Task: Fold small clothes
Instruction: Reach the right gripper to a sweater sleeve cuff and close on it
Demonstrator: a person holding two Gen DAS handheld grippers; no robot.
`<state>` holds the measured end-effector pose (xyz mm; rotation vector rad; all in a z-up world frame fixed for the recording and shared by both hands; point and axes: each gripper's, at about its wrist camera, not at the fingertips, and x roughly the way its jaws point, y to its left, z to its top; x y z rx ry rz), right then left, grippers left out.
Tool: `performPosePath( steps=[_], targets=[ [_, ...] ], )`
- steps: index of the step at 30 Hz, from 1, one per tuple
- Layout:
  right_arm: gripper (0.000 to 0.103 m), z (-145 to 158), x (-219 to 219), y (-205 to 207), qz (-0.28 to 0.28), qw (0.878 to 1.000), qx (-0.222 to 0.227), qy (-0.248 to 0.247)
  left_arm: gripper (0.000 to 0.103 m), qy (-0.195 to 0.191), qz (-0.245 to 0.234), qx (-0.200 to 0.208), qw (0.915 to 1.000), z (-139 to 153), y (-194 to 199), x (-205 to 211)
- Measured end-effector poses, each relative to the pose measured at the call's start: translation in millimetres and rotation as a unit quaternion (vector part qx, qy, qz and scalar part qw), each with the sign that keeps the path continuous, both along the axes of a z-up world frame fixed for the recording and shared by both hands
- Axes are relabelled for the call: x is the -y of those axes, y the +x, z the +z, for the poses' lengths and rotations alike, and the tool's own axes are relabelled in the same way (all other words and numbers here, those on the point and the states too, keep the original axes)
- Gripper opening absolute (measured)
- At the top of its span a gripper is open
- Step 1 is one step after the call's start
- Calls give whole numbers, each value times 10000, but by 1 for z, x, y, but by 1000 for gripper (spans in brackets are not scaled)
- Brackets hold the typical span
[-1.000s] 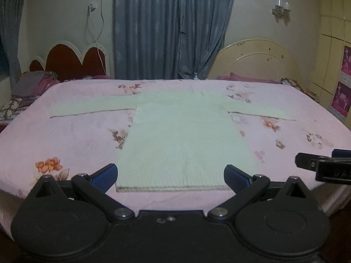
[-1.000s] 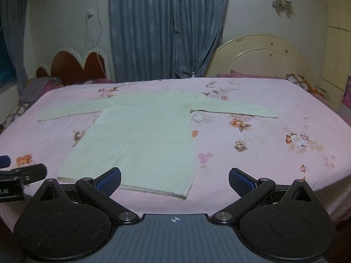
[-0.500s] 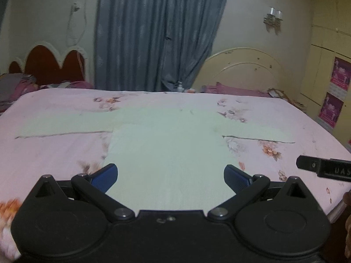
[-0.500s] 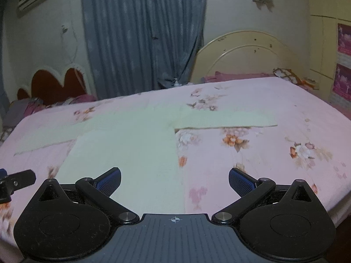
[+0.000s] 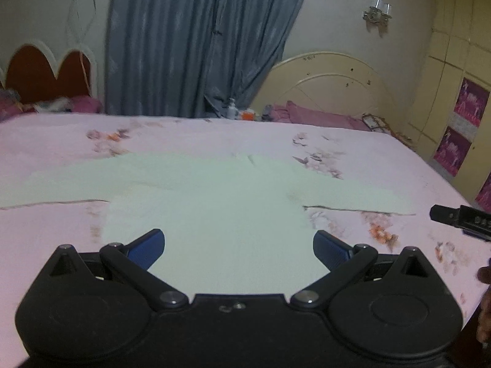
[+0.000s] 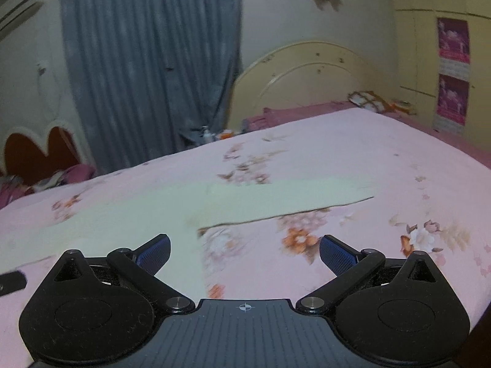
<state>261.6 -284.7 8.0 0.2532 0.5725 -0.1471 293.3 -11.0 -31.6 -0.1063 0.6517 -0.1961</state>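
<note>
Both claws, left claw (image 5: 238, 242) and right claw (image 6: 244, 249), stand wide open and empty above the pale green knitted sweater (image 5: 214, 211). A deep pinch risks catching the pink floral bedsheet (image 6: 383, 159) beneath the sleeve.

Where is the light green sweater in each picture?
Left wrist view: the light green sweater fills the middle, spread flat with both sleeves out on the pink bedsheet.
Right wrist view: the sweater lies left of centre, one sleeve reaching right.
Shared landmark: the blue-grey curtain, also.
</note>
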Motion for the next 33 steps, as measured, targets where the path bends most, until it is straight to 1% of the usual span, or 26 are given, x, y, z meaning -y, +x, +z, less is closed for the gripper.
performPosePath(
  steps=[2,7,8,9,10,11,14,15,16,17,18,23,27,29,31,33],
  targets=[
    [102,-10,23,22,-113,9999,-14,68,103,-25,-20,-82,10000,-9,20,12],
    [102,-37,86,82,-347,9990,-131,236,103,231,164,-412,9987,-28,70,48],
    [98,-42,99,94,-404,9986,-176,276,103,275,190,-478,9983,-32,78,54],
    [81,-49,112,107,-442,9981,-242,363,103,322,223,-535,9978,-35,87,60],
    [74,-55,124,117,-498,9973,-323,441,103,365,254,-592,9973,-38,96,67],
    [73,-62,136,128,-548,9964,-388,519,103,403,276,-641,9968,-40,104,73],
    [73,-83,164,150,-684,9944,-504,629,103,504,336,-710,9956,-44,117,87],
    [71,-90,173,156,-748,9935,-549,662,103,539,336,-750,9952,-46,122,91],
    [65,-97,182,160,-803,9924,-601,718,103,575,326,-803,9946,-49,126,95],
    [53,-104,189,163,-866,9909,-664,793,103,610,315,-848,9940,-51,129,97],
    [49,-111,196,166,-934,9893,-710,862,103,652,311,-892,9934,-54,132,100],
    [49,-135,222,176,-1203,9830,-864,1083,103,762,286,-1081,9908,-64,149,113],
    [49,-149,238,178,-1363,9777,-916,1311,103,874,160,-1086,9901,-65,159,122],
    [49,-155,247,179,-1436,9742,-838,1529,102,880,121,-1085,9901,-64,162,123],
    [48,-162,256,178,-1491,9704,-627,1794,102,862,116,-1094,9902,-63,166,122],
    [37,-168,263,175,-1573,9669,-452,1960,103,838,125,-1089,9904,-62,167,119]
  ],
)
